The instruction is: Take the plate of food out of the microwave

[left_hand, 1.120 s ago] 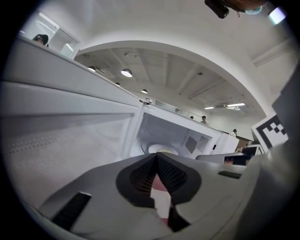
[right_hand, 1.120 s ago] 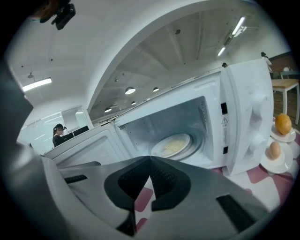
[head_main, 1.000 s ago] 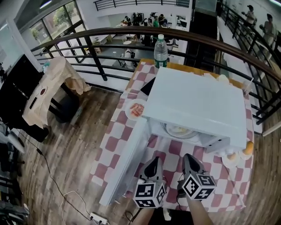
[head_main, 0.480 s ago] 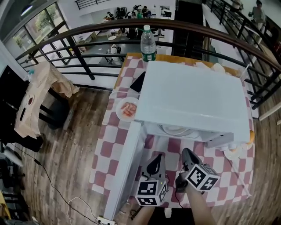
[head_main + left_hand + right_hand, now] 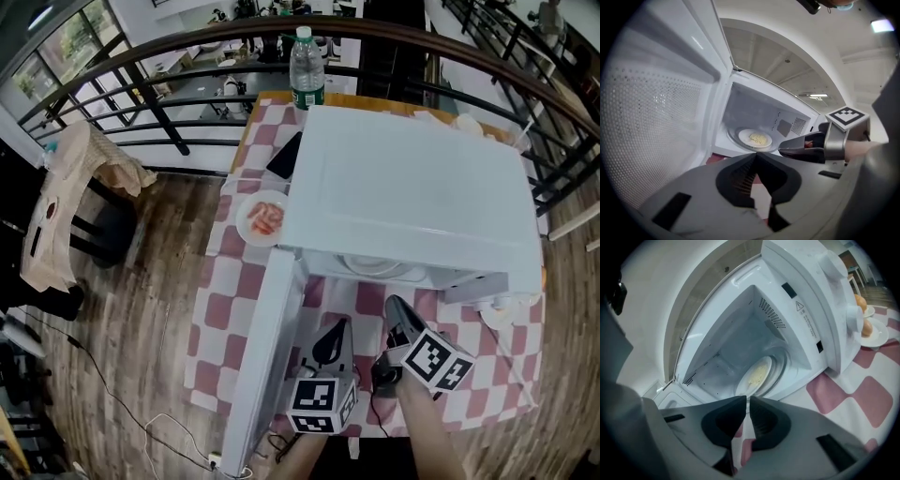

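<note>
We see the round white plate of yellowish food [image 5: 755, 138] lying on the glass turntable [image 5: 732, 139] inside the white microwave oven [image 5: 412, 178], set back from the opening. The oven fills the middle of the tabletop, which is spread with a red-and-white chequered cloth [image 5: 217, 309]. Its white door [image 5: 262, 356] stands swung wide towards the near left corner. Over the near edge, facing the open cavity, we hold both claws short of the plate. The left claw [image 5: 339, 325] has its jaws pressed together at the tips. The right claw [image 5: 394, 307], just beside it, has just been opening its jaws: a slim gap parts them, and only the cloth shows through it. By the left edge sits a small white plate of pink-red pieces [image 5: 263, 217]. A clear plastic bottle with a green label [image 5: 307, 58] stands at the far edge.
</note>
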A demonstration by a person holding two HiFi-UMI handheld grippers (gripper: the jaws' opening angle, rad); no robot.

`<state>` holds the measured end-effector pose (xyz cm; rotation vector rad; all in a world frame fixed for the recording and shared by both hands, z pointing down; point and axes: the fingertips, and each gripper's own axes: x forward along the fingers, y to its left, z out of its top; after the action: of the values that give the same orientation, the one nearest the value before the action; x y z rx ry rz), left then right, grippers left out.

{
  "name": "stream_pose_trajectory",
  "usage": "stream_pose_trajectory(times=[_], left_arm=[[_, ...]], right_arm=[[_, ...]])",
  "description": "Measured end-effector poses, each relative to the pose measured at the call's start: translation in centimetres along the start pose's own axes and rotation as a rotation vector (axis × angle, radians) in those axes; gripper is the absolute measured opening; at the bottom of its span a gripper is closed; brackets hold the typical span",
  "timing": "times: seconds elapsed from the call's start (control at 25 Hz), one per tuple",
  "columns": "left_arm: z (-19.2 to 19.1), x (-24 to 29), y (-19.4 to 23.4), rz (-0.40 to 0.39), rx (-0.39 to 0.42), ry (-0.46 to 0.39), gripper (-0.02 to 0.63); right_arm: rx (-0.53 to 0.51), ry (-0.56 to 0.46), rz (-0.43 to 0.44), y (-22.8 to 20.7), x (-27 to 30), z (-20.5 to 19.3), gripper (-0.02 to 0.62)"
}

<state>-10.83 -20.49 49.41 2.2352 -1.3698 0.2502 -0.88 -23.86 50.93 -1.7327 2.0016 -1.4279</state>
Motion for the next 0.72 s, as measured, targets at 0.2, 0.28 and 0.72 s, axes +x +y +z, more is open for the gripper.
stream_pose_trajectory(times=[0.2,0.28,0.72], left_arm=[[-0.5,0.2,-0.4,-0.002,-0.003,0.010,0.012],[-0.5,0.4,-0.5,-0.004,-0.003,0.012,0.012],[-0.4,1.5,-0.2,0.024,-0.014,0.014,0.012]], right_arm=[[0.120,-0.011,0.045,0.2,0.9,0.6,0.044],[0.152,-0.007,0.052,0.1,1.3,0.8,0.044],[0.299,0.011,0.079,-0.3,3.4,1.8,0.105]])
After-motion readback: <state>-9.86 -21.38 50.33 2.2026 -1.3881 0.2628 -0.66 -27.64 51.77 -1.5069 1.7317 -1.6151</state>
